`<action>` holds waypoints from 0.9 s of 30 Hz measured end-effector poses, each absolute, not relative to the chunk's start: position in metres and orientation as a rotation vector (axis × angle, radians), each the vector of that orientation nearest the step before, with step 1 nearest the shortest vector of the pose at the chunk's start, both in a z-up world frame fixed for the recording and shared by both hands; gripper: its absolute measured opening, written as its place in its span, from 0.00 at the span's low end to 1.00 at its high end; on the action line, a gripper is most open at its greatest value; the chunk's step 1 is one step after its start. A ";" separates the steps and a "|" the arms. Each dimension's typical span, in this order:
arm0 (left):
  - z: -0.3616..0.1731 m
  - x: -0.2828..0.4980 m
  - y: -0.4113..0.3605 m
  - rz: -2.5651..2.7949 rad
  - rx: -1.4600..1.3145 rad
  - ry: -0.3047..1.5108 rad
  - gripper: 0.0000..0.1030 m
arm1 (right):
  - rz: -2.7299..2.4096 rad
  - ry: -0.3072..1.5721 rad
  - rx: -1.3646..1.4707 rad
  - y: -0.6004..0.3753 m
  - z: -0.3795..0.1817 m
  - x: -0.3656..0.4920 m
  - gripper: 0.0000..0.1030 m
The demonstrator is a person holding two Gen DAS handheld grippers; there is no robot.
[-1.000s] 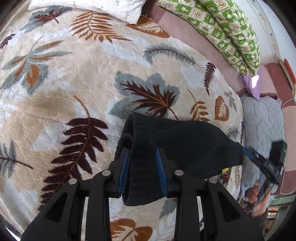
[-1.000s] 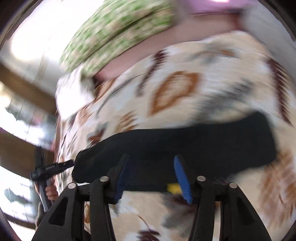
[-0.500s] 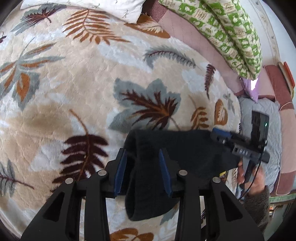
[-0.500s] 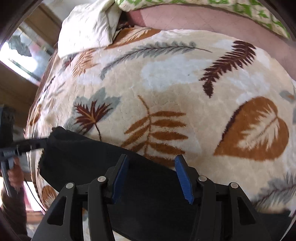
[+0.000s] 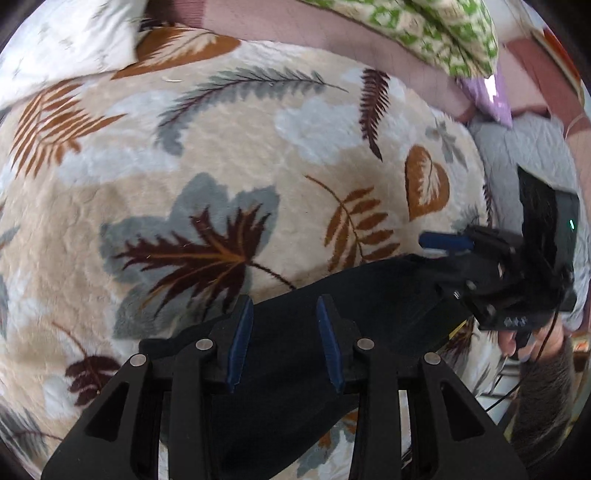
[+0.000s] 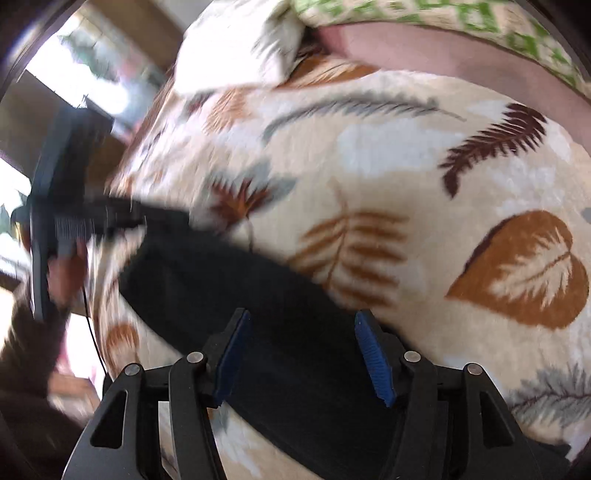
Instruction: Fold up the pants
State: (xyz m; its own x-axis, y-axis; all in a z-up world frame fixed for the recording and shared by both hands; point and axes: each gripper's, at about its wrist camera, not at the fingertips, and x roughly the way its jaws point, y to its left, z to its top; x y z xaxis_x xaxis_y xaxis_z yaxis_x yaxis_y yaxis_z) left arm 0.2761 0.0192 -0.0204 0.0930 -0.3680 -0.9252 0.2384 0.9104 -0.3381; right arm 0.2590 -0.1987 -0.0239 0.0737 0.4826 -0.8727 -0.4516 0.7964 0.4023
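The black pants [image 5: 332, 332] lie folded as a dark band on the leaf-patterned blanket [image 5: 221, 166]. My left gripper [image 5: 284, 343] hovers over the pants' near end with its blue pads apart, nothing between them. The right gripper shows in the left wrist view [image 5: 447, 242] at the pants' far right end. In the right wrist view the pants [image 6: 258, 295] run from lower right to upper left, and my right gripper [image 6: 303, 354] is open over them. The left gripper body [image 6: 74, 218] shows blurred at the pants' far end.
A white leaf-print pillow [image 5: 62, 48] lies at the blanket's upper left. A green patterned quilt [image 5: 424, 33] lies on a pink sheet [image 5: 295, 33] at the back. A grey quilted cover [image 5: 524, 155] lies at the right. The person's hand [image 5: 532, 339] holds the right gripper.
Both grippers have moved forward across the pants toward the pillow side. The right gripper has moved closer to the left one, and the right wrist view is blurred by motion.
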 end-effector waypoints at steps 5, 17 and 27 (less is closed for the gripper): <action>-0.023 0.277 0.003 -0.493 0.021 1.419 0.33 | 0.682 1.434 -0.068 -0.192 -0.056 0.269 0.61; -0.015 0.286 0.073 -0.401 -0.064 1.417 0.33 | 0.687 1.188 -0.217 -0.193 -0.023 0.240 0.09; -0.036 0.263 0.110 -0.434 -0.209 1.545 0.33 | 0.657 1.200 -0.197 -0.183 -0.033 0.238 0.09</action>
